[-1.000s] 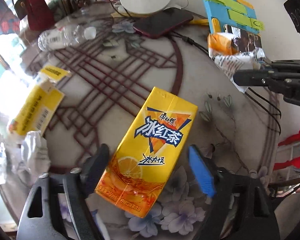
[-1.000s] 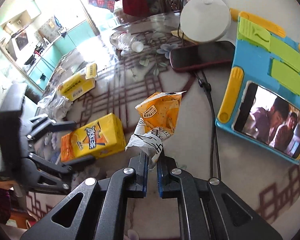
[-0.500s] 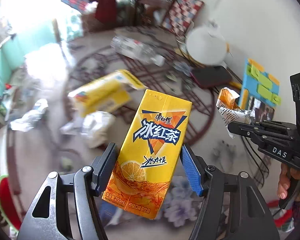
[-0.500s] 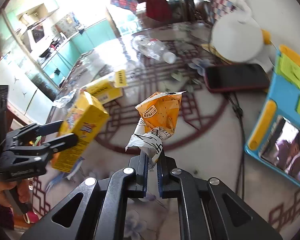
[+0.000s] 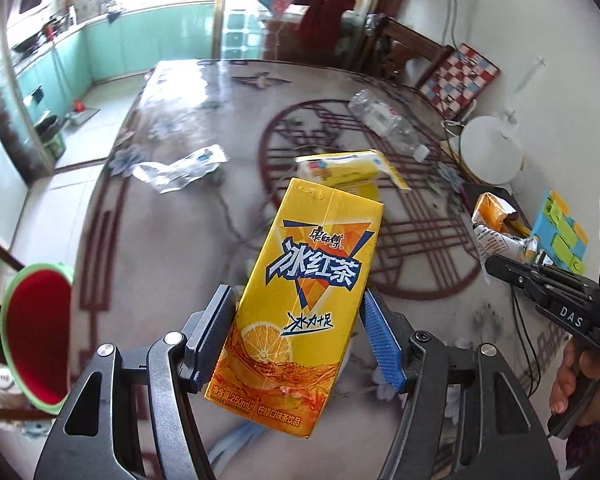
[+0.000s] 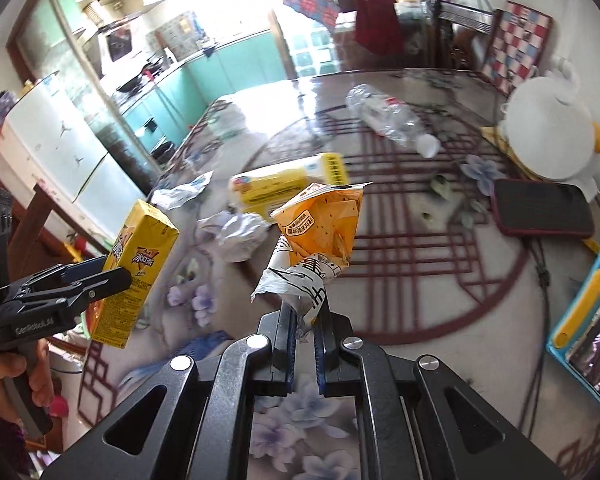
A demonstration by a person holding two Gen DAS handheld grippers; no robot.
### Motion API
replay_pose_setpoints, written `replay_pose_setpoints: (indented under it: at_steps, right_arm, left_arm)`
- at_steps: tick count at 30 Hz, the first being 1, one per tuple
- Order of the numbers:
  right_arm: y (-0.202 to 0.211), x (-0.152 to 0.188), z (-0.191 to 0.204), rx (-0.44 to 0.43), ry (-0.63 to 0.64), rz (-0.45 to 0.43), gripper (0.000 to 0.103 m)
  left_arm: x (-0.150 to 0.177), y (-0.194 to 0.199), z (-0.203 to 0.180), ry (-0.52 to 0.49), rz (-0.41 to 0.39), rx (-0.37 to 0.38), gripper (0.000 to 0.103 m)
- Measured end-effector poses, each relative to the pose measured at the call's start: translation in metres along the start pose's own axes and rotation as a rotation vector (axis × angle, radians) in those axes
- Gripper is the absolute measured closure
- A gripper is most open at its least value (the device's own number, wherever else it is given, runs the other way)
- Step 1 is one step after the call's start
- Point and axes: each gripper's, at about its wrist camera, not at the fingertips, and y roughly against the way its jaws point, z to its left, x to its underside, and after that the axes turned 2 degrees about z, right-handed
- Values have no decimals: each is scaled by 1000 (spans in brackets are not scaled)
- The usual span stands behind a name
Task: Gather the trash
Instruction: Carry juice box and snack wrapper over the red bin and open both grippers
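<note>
My left gripper [image 5: 298,328] is shut on a yellow iced-tea carton [image 5: 304,300] and holds it upright, lifted above the table; it also shows in the right wrist view [image 6: 136,268]. My right gripper [image 6: 305,332] is shut on an orange-and-white snack wrapper [image 6: 320,236], also lifted; the wrapper shows at the right of the left wrist view [image 5: 496,228]. On the table lie a yellow box [image 6: 288,184], a crumpled white paper [image 6: 236,234], a clear plastic bottle [image 6: 392,122] and a clear plastic wrapper [image 5: 180,168].
A red bin with a green rim [image 5: 36,336] stands left of the table. A dark phone [image 6: 540,210], a white round lamp [image 6: 548,140], a cable [image 6: 540,272] and a blue stand holding a phone [image 6: 588,328] sit at the table's right side.
Both grippers have risen from the table with their items. The left closed on the carton and lifted it; the views now tilt up to show the room and the bin.
</note>
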Motion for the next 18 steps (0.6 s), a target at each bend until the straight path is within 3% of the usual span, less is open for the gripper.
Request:
replay_pose_setpoints:
  at_steps: [18]
  right_arm:
    - [-21,-5,97,-43,109,9,97]
  left_arm:
    - [24,26,88,110,-4,-35,40]
